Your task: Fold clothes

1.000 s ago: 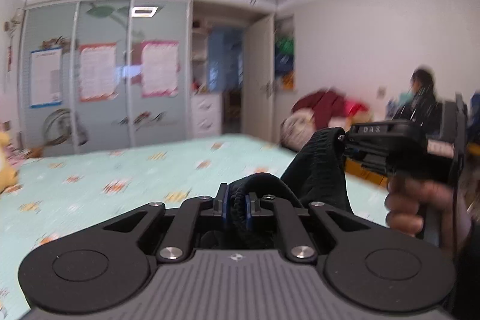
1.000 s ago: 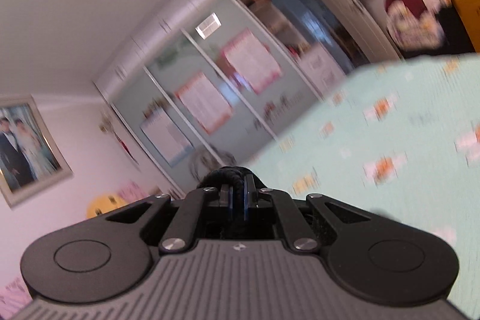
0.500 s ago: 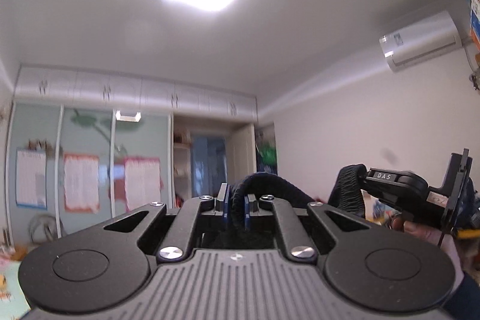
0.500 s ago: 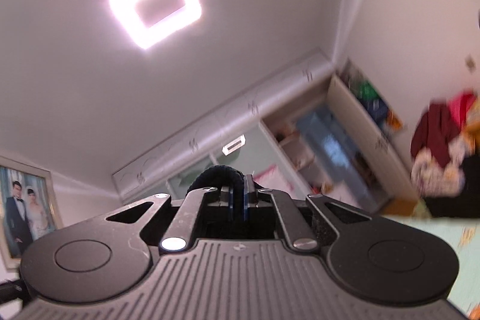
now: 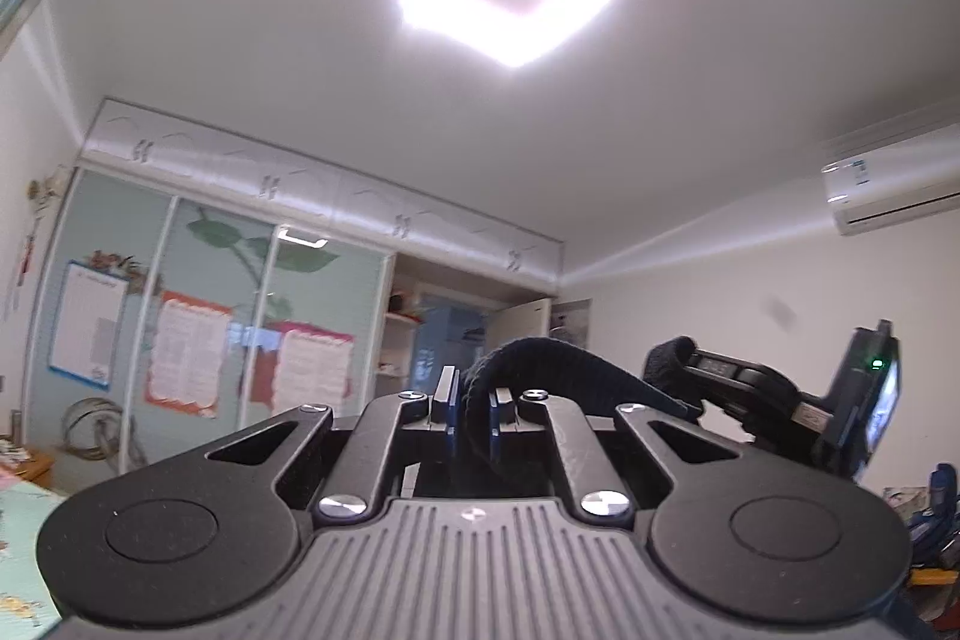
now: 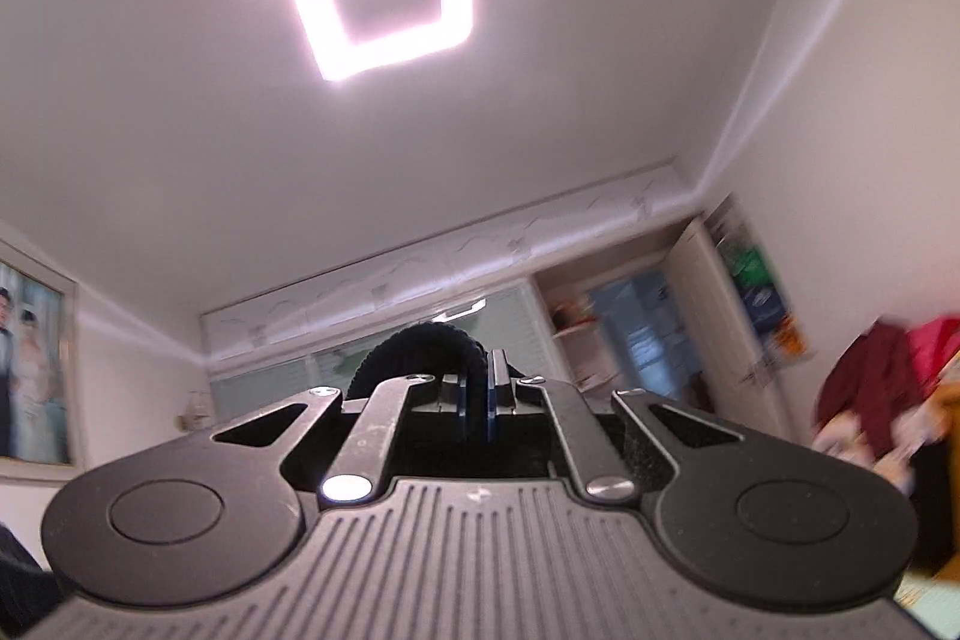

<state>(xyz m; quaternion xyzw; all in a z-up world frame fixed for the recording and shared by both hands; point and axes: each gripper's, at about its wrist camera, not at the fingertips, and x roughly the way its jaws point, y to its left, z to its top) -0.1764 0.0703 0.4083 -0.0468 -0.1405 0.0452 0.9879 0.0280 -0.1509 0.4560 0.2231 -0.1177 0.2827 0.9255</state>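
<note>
In the left wrist view, the wardrobe (image 5: 204, 316) spans the far wall, its glass doors on the left hung with posters. Right of the doors, an open compartment (image 5: 414, 334) holds shelves with small items too blurred to name. The left tongs (image 5: 473, 421) are clamped on a fold of the dark garment (image 5: 558, 364), whose ribbed edge arches out of the jaws and stretches rightward to the right tongs (image 5: 684, 370), which pinch its other end. An air conditioner (image 5: 894, 184) hangs high on the right wall.

In the right wrist view, the right tongs (image 6: 474, 409) are closed on the dark garment (image 6: 420, 346), which loops up over the jaws. To the right, the open wardrobe compartment (image 6: 636, 340) shows shelves with blurred contents, then a heap of red clothes (image 6: 882, 376).
</note>
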